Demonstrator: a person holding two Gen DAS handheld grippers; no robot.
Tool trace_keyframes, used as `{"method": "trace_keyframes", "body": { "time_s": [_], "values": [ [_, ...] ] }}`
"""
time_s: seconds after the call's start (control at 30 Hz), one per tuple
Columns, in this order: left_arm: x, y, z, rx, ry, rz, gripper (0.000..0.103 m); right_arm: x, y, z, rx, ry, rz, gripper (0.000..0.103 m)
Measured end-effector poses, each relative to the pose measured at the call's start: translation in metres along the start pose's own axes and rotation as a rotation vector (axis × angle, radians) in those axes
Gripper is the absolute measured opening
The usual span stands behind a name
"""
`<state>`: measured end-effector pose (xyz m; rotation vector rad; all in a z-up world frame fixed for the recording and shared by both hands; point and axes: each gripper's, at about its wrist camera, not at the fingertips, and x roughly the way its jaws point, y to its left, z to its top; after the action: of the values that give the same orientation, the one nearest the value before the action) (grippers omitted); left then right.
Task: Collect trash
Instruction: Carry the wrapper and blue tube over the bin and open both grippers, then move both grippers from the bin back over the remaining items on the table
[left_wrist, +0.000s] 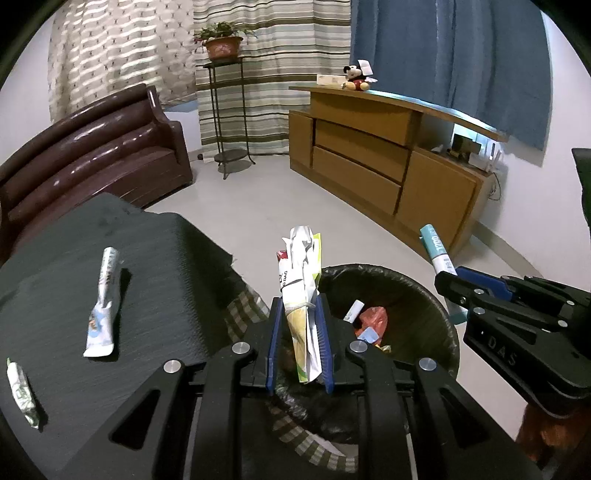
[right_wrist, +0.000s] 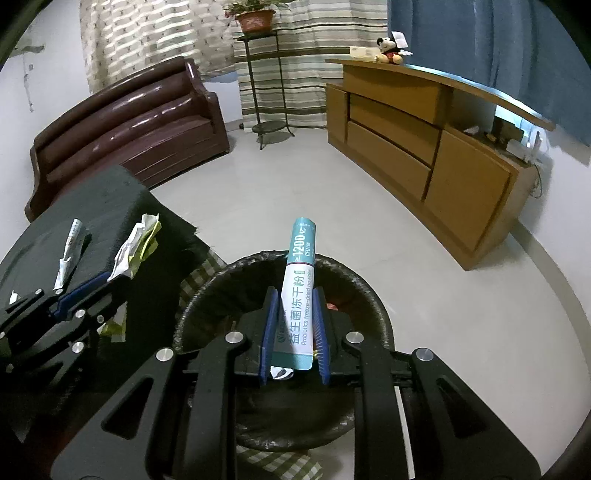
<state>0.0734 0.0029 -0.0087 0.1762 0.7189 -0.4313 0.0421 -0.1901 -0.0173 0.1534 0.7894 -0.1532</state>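
My left gripper (left_wrist: 300, 306) is shut on a crumpled white and yellow-green wrapper (left_wrist: 301, 280), held upright at the near left rim of the black-lined trash bin (left_wrist: 424, 291). My right gripper (right_wrist: 293, 295) is shut on a teal and white probiotics sachet (right_wrist: 298, 295), held over the bin (right_wrist: 207, 295). The right gripper also shows in the left wrist view (left_wrist: 452, 282). The bin holds red and white trash (left_wrist: 371, 321). A white crumpled sachet (left_wrist: 101, 302) and a small rolled wrapper (left_wrist: 22, 393) lie on the dark table (left_wrist: 155, 258).
The table has a dark cloth over a checked one. A brown sofa (left_wrist: 92, 155) stands behind it, a plant stand (left_wrist: 225, 110) by the curtains, and a wooden cabinet (left_wrist: 388, 158) along the right wall. Pale floor lies between them.
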Motion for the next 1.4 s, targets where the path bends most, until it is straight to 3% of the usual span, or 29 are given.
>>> {"method": "trace_keyframes", "body": {
  "time_s": [0.27,0.4,0.47,0.5,0.73,1.03,1.4],
  "values": [
    [0.004,-0.005,0.003,0.002,0.005,-0.016,0.02,0.008,-0.011,-0.004,0.034,0.011,-0.01,0.02],
    [0.007,-0.007,0.006,-0.009,0.022,-0.015,0.042,0.009,-0.018,-0.003,0.051,0.014,-0.011,0.02],
    [0.007,-0.007,0.007,-0.008,0.022,-0.013,0.044,0.009,-0.019,-0.003,0.057,0.013,-0.011,0.026],
    [0.008,-0.007,0.007,-0.007,0.023,-0.011,0.046,0.008,-0.02,-0.003,0.061,0.01,-0.011,0.034],
    [0.01,-0.007,0.008,-0.023,0.036,0.0,0.059,0.008,-0.02,-0.003,0.063,0.006,-0.012,0.034],
    [-0.006,0.022,0.003,-0.073,0.05,0.04,0.062,0.005,-0.014,-0.003,0.064,0.01,-0.003,0.042],
    [-0.042,0.085,-0.013,-0.17,0.053,0.158,0.064,0.006,0.037,0.001,-0.009,0.025,0.071,0.042]
  ]
}}
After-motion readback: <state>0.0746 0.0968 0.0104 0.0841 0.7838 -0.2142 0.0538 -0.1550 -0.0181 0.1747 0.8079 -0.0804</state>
